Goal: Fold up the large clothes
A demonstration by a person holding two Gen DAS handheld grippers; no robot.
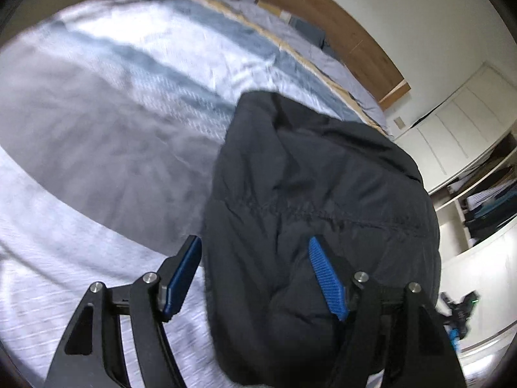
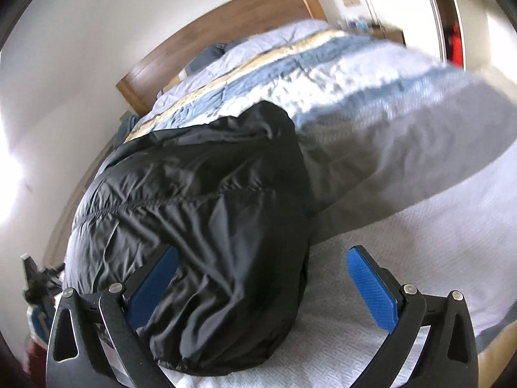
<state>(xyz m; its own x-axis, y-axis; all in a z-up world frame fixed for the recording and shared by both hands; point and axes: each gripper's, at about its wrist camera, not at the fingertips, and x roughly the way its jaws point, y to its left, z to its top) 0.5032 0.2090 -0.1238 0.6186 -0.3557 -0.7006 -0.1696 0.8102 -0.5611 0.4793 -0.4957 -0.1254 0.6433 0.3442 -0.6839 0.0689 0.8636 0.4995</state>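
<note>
Jacket [image 1: 316, 200] bunched between wide, non-gripping jaws of left gripper [image 1: 258, 274] and right gripper [image 2: 261, 287]. Before next fold, flatten bulk toward headboard [image 2: 226, 32] at 12 o'clock and grip hem edges only.

The black puffy jacket [image 2: 200, 200] is thin, slightly shiny synthetic cloth, quilted with puckered stitch lines and finely wrinkled. The striped blue, white and yellow bedspread [image 1: 135, 64] under it is matt woven cloth with a fine raised pattern. At the top of the frame, the brown headboard [image 2: 226, 42] is smooth matt wood. The gripper pads [image 2: 371, 291] are blue ribbed rubber on matt black plastic arms with bare metal pins.
</note>
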